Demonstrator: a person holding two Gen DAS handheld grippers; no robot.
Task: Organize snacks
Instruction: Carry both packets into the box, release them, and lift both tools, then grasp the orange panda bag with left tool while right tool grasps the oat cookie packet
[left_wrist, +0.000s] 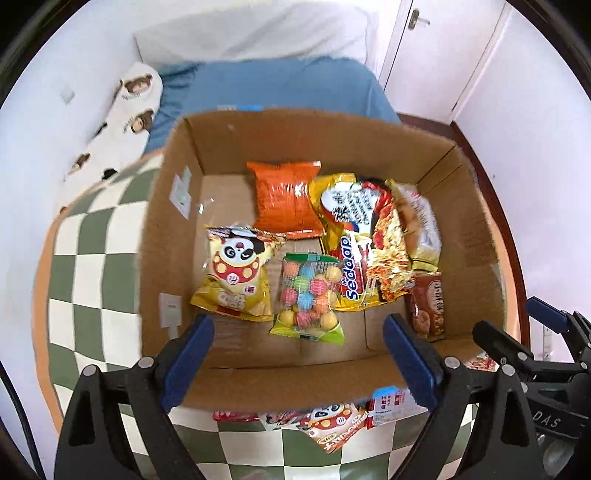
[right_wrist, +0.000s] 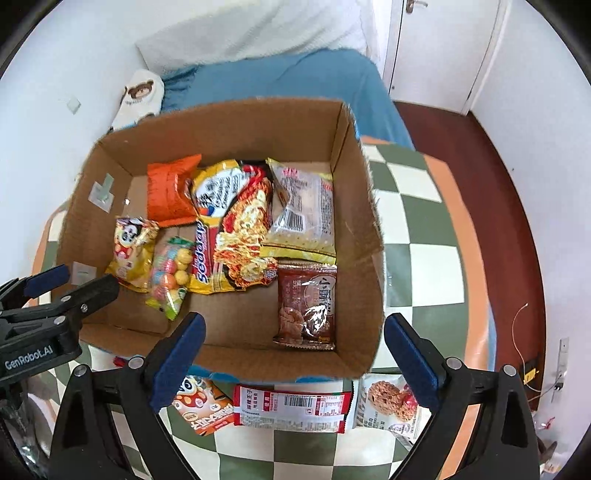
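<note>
Seven snack packets are lying inside the open brown cardboard box (right_wrist: 236, 122); both the left gripper (left_wrist: 299, 354) and right gripper (right_wrist: 295, 350) are hanging spread apart, empty. Next: collecting the red-and-white wrapped bar (right_wrist: 291, 408) lying near the box.

One cardboard box (right_wrist: 236, 125), six snack packets inside, three outside
</note>
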